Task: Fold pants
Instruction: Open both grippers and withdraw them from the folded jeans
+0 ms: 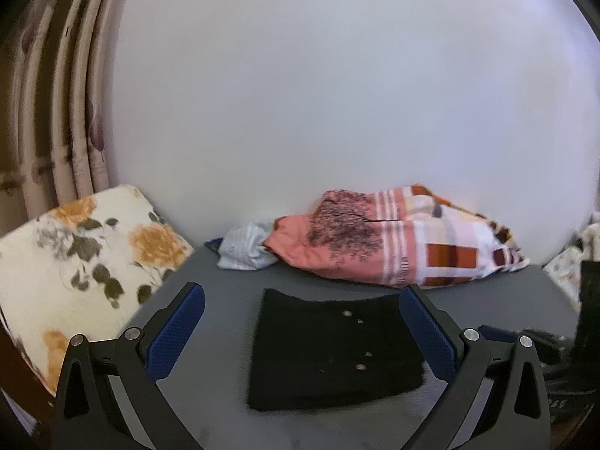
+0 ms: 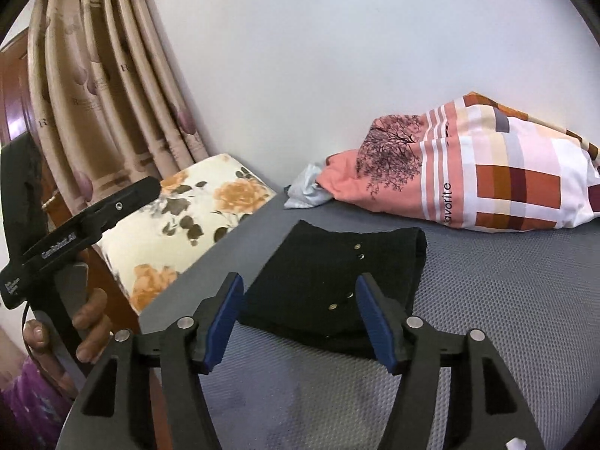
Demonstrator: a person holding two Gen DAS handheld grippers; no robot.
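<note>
Hovering clear above the folded black pants point(image 1: 330, 348), both hand-held grippers gape empty, angled slightly downward.

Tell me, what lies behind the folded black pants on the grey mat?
Behind the folded black pants lie a pink patterned pillow and a crumpled light-blue cloth, against the white wall. What the pillow hides cannot be seen.

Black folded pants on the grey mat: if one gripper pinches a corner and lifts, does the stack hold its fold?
Probably not: the black folded pants look like soft cloth in loose layers, so a corner lift would likely unfold them. The metal snaps add little weight. The textured grey mat may grip them when pushed, bunching them.
</note>
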